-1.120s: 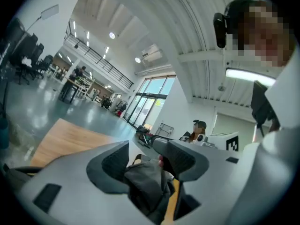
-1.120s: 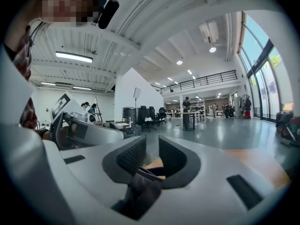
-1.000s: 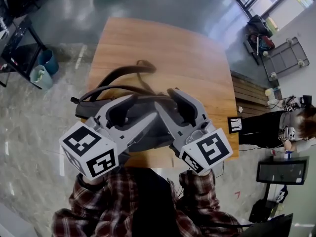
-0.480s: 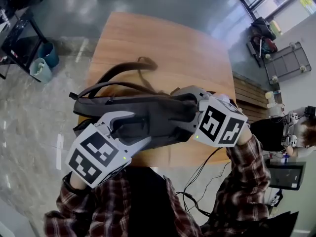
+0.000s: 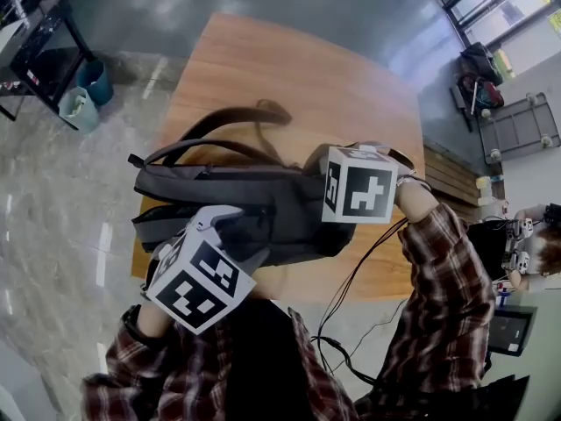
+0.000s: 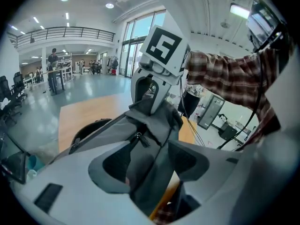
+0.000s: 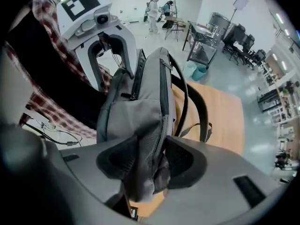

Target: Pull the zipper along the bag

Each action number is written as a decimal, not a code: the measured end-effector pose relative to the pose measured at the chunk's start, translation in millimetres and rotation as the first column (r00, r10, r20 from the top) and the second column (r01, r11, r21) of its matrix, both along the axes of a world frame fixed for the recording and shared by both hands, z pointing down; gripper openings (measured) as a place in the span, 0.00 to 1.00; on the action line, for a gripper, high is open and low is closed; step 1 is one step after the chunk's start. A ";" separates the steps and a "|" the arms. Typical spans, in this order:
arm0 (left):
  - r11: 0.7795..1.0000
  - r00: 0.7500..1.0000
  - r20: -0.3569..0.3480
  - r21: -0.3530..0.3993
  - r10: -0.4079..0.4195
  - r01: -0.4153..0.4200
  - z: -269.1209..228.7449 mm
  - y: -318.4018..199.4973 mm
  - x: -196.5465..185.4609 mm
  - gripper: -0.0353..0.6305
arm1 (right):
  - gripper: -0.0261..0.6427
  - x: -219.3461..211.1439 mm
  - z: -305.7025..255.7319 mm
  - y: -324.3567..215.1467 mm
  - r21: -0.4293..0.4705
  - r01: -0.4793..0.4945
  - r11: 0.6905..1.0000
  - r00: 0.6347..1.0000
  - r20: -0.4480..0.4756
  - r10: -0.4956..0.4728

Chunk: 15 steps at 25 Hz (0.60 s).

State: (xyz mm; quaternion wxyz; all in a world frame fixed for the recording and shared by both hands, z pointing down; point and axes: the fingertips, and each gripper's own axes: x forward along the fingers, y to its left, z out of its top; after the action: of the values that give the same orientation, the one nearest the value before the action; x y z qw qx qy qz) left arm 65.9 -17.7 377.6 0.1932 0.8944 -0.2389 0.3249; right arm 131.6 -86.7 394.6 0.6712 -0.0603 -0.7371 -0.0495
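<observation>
On the table's (image 5: pixel 263 68) near edge, bag (image 5: pixel 263 204) is clamped by left gripper (image 6: pixel 150 165); right gripper (image 7: pixel 152 163) jaws are closing on bag fabric; zipper pull (image 6: pixel 141 138) should probably be taken instead.

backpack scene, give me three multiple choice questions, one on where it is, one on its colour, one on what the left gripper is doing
1. Where does the backpack sit?
A) on the floor
B) on the wooden table
C) on a chair

2. What colour is the backpack?
A) red
B) yellow
C) grey

3. How is the left gripper?
A) closed on the backpack's fabric
B) open and empty, clear of the backpack
C) out of sight

Answers:
1 B, the head view shows it lying on the table top.
2 C, its fabric is grey in every view.
3 A, the left gripper view shows a fold of fabric pinched between its jaws.
</observation>
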 end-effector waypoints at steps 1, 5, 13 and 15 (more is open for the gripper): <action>1.000 1.000 0.008 -0.006 -0.004 0.004 3.4 -0.6 0.3 0.44 | 0.31 0.0 1.1 -0.9 -0.001 -0.008 1.000 1.000 0.006 0.008; 0.999 0.999 0.031 -0.025 -0.030 0.031 13.3 -9.3 4.7 0.44 | 0.19 -3.2 3.5 4.2 -0.035 -0.044 0.998 0.998 0.054 0.045; 0.996 0.973 0.213 0.009 -0.086 0.086 29.0 -22.5 13.1 0.43 | 0.17 1.9 0.7 -2.5 -0.010 -0.092 0.996 0.988 0.124 0.092; 0.995 0.956 0.276 0.041 -0.095 0.087 32.4 -22.8 14.4 0.43 | 0.17 2.7 1.5 -4.0 0.005 -0.091 0.996 0.986 0.142 0.089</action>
State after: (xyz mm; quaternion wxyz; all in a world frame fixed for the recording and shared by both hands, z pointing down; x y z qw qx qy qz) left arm 80.3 -40.6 410.0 0.1599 0.8307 -0.3093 0.4345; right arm 134.3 -90.6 396.1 0.6189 -0.0196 -0.7847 -0.0275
